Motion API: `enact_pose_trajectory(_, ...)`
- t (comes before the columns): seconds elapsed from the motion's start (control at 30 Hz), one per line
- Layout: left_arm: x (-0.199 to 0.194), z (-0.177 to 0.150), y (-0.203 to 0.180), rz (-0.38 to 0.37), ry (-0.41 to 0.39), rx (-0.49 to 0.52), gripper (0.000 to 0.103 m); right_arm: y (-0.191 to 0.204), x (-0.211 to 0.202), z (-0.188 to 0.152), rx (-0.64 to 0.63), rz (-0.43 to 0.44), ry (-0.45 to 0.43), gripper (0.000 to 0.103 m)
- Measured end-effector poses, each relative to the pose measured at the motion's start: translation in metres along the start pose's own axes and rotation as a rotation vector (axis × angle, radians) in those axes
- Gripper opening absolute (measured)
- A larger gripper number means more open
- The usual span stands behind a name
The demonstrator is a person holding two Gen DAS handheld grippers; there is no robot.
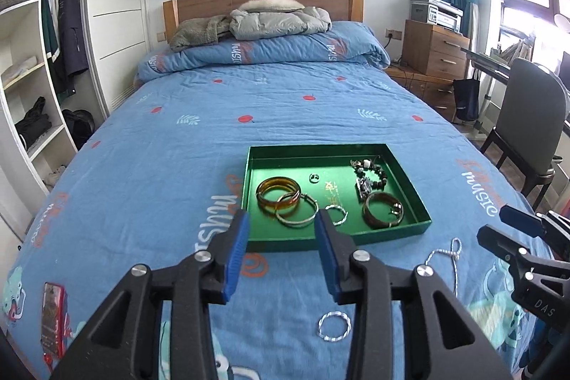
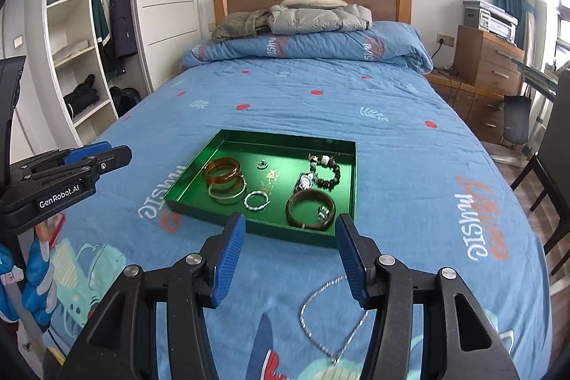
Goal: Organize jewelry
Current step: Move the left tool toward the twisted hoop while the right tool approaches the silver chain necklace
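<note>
My left tongs (image 2: 96,155) carry a white "GenRobot.AI" label, my right tongs (image 1: 513,230) show "DAS" on the black body, and the blue bedsheet (image 2: 392,138) repeats the printed word "music", upside down from here.

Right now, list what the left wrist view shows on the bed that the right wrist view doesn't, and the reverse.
Only the left wrist view shows the small twisted silver ring on the bedspread and a red patterned case.

Only the right wrist view shows the silver necklace's pendant end.

Both show the green tray with bangles inside, the silver necklace, and both grippers, left and right, open and empty.
</note>
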State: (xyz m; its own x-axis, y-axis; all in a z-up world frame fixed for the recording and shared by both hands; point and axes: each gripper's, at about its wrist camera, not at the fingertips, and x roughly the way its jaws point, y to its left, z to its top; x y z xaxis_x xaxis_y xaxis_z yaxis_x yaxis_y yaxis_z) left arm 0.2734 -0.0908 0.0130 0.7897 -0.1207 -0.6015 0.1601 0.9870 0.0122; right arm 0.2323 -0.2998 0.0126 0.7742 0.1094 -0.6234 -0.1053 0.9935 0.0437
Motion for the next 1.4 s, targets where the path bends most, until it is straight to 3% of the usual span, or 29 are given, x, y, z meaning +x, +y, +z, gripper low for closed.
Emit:
enact_pose_trajectory(0.37,-0.065,-0.043,0.003,0.076,-0.043,-0.024,0.038,0.006,-0.049,-0.045,-0.022,0.001,-0.006,0.052)
enact_pose_trajectory(0.73,-0.102,-0.066,-0.004,0.116,-0.055,-0.037,0.038,0.007,-0.082,-0.070,-0.039,0.031,-0.020,0.052)
enact_pose_trajectory(1.2,-0.124,-0.084,-0.018,0.118,-0.052,-0.040,0.039,-0.006,-0.115,-0.087,-0.024,0.031,-0.039,0.054)
enact_pose_trajectory(1.4,-0.124,-0.089,-0.024,0.105,-0.043,-0.038,0.044,-0.013,-0.120,-0.094,-0.018,0.028,-0.037,0.055)
